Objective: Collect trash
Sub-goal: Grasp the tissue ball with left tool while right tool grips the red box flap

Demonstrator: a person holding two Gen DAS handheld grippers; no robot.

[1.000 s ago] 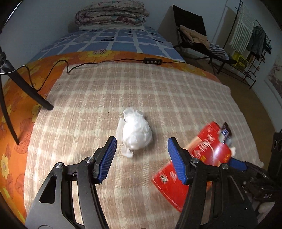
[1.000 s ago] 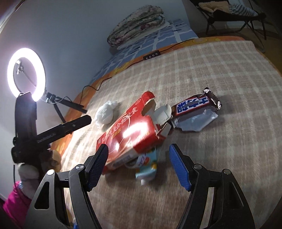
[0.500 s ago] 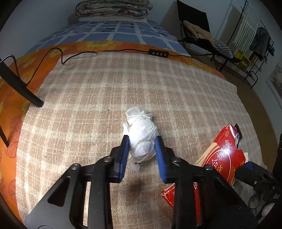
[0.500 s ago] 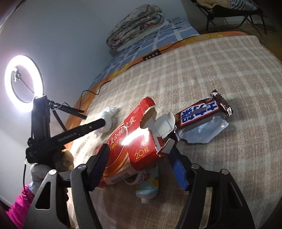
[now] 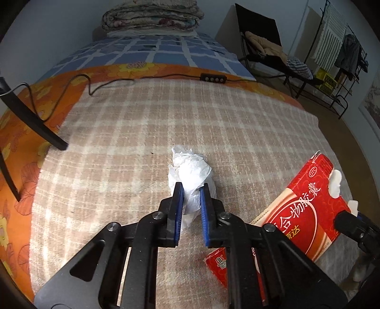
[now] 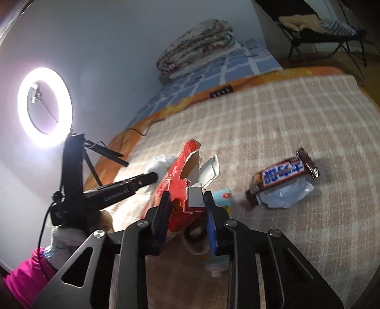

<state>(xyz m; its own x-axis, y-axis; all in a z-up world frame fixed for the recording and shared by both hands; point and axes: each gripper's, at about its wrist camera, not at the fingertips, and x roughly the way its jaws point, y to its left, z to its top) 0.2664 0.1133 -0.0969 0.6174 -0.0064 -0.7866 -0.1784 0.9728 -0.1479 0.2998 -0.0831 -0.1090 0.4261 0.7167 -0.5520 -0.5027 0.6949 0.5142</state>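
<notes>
Left claw (image 5: 192,190): jaws closing, blue pads pinching the tissue wad from both sides; it points steeply down at the blanket.
Tissue wad (image 5: 190,171): white, crumpled, its near part squeezed between the left pads, its crown bulging out beyond the fingertips; underside on the blanket.
Right claw (image 6: 187,200): jaws closing on the torn end of the red box, the pads pressing its sides.
Red box (image 6: 177,183): torn cardboard carton with white inner flaps, caught between the right fingers and tilted, its far end poking up past the fingertips; in the left wrist view it lies to the right of the left claw (image 5: 306,209).
Tube (image 6: 219,228): pale blue, lying under and just right of the right claw's right finger, cap end toward the camera.
Candy wrapper (image 6: 282,178): brown and blue, opened, silver lining showing; on the blanket ahead and to the right of the right claw, well apart from it.
Blanket (image 5: 118,142): beige plaid, under both claws.
Ring light (image 6: 44,110): lit, on a black stand, up and to the left of the right claw.
Cable (image 5: 166,77): black, with an inline switch, across the far edge of the blanket beyond the left claw.
Folded quilts (image 5: 152,12): stacked at the far end of the bed.
</notes>
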